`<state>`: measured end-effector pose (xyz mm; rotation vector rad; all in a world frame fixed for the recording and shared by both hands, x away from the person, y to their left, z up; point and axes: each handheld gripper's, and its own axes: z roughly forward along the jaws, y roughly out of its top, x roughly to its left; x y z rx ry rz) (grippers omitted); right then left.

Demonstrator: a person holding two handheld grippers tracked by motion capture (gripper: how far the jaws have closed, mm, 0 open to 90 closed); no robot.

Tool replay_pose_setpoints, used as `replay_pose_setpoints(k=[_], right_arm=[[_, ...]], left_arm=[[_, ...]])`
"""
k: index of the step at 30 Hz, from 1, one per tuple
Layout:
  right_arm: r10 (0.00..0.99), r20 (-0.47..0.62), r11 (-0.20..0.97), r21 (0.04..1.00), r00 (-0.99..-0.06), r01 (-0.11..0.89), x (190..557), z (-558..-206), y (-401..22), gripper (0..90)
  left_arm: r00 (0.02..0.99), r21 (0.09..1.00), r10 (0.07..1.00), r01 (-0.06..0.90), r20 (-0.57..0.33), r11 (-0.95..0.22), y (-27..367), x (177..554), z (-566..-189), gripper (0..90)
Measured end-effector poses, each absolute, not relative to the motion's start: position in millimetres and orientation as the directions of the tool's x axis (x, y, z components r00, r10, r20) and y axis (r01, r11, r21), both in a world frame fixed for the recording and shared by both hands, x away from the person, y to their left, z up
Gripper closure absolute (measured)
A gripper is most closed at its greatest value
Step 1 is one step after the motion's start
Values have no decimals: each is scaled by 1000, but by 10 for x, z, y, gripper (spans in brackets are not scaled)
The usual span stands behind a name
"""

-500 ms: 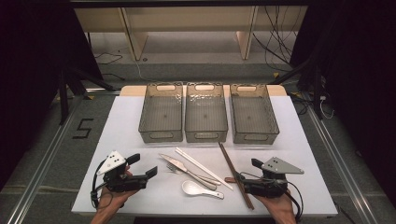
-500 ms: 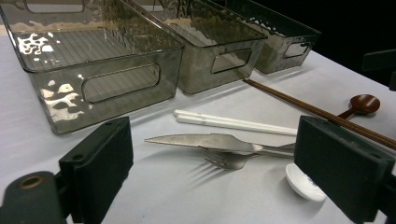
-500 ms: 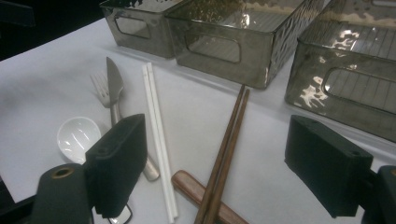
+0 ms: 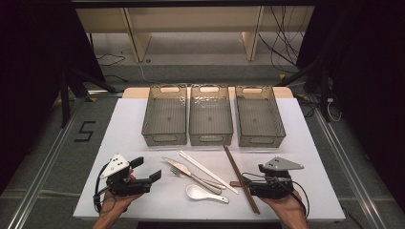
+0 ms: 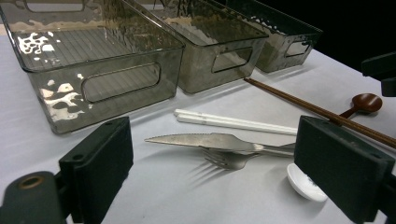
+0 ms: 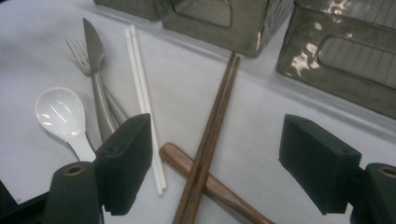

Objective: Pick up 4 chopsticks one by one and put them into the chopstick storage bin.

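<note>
Cutlery lies loose at the front middle of the white table: a steel knife over a fork, white chopsticks, brown chopsticks, a white spoon and a brown wooden spoon under the brown chopsticks. My left gripper stands open left of the cutlery, holding nothing; the knife lies ahead of its jaws. On the other side my right gripper is open, its jaws either side of the brown chopsticks and wooden spoon without touching them.
Three grey see-through bins stand side by side behind the cutlery: left, middle, right. Nothing lies in them. Bare table surface stretches to both sides. Beyond the table are a floor with cables and a wooden shelf frame.
</note>
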<state>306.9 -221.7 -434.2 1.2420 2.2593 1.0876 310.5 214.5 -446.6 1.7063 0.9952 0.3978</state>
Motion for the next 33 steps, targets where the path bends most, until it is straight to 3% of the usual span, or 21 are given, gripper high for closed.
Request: replay_pose_setpoints(k=[14,33], right_arm=[[834,88,406,571,-544,714,3138,-4451,-2176,453],[821,88,457,492,-565,741,3123,-4572,-2123,655]], left_arm=[[597,903,776,420,-204,-87,2146,3104,-4462,111],[597,904,776,420,-205,-84,2148,3102,-4459,111]])
